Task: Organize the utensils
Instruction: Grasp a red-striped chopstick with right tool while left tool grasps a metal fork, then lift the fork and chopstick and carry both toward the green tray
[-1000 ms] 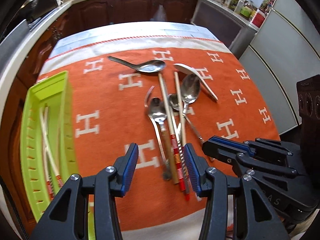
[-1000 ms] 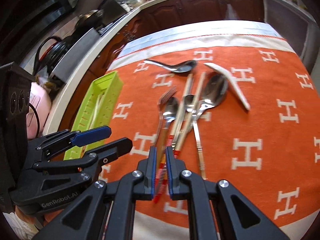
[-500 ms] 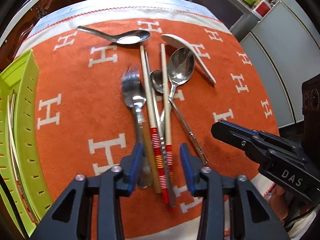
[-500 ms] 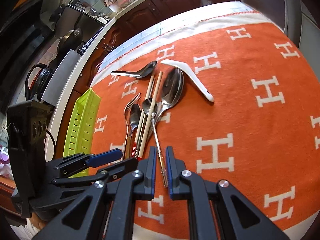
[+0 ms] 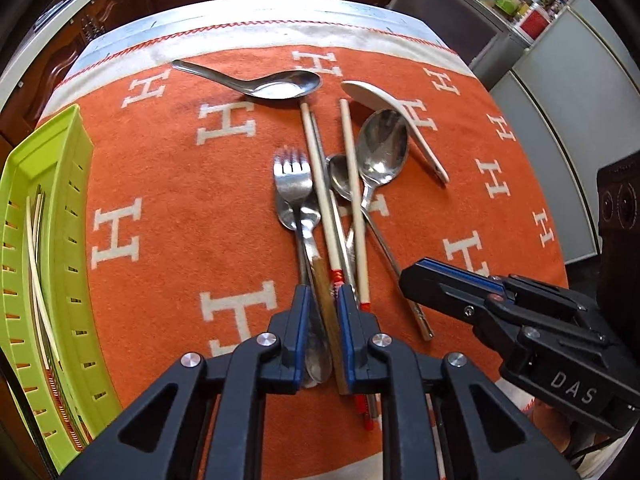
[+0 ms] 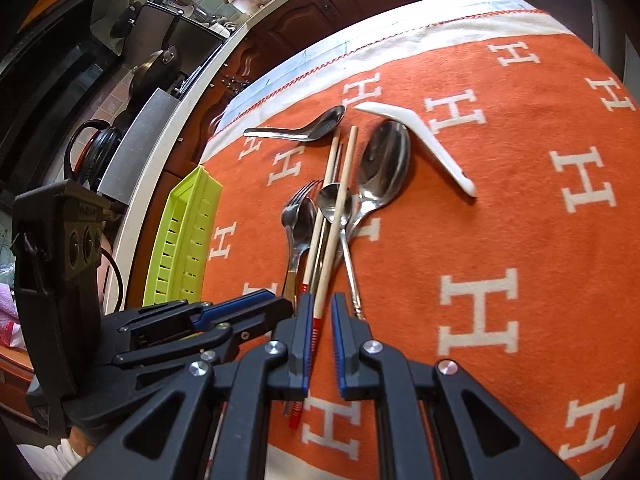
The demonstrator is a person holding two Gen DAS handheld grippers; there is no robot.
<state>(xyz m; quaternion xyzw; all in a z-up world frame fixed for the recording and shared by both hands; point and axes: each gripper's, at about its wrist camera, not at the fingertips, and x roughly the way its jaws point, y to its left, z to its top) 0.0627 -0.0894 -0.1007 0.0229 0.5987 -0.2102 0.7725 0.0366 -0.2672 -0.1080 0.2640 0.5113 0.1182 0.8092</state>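
Observation:
A pile of utensils lies on the orange cloth: a fork [image 5: 294, 178], a wooden-handled spoon [image 5: 324, 292], two chopsticks [image 5: 354, 200], a big steel spoon [image 5: 382, 152], a small steel spoon [image 5: 340, 178], a steel soup spoon [image 5: 276, 84] and a white ceramic spoon [image 5: 394, 110]. My left gripper [image 5: 323, 300] is shut on the handles of the wooden-handled spoon and fork. My right gripper [image 6: 320, 312] is nearly closed with a narrow gap above a chopstick's [image 6: 334, 240] red end, touching nothing that I can see.
A green slotted tray [image 5: 60, 248] holding chopsticks stands at the cloth's left edge, also in the right wrist view [image 6: 188, 232]. Kitchen counter and cabinets surround the table. The cloth's right half [image 6: 520, 220] holds no objects.
My left gripper moved forward and closed from wide open onto the spoon and fork handles. The right gripper drew back and rose from the pile, then moved left over the chopstick ends.

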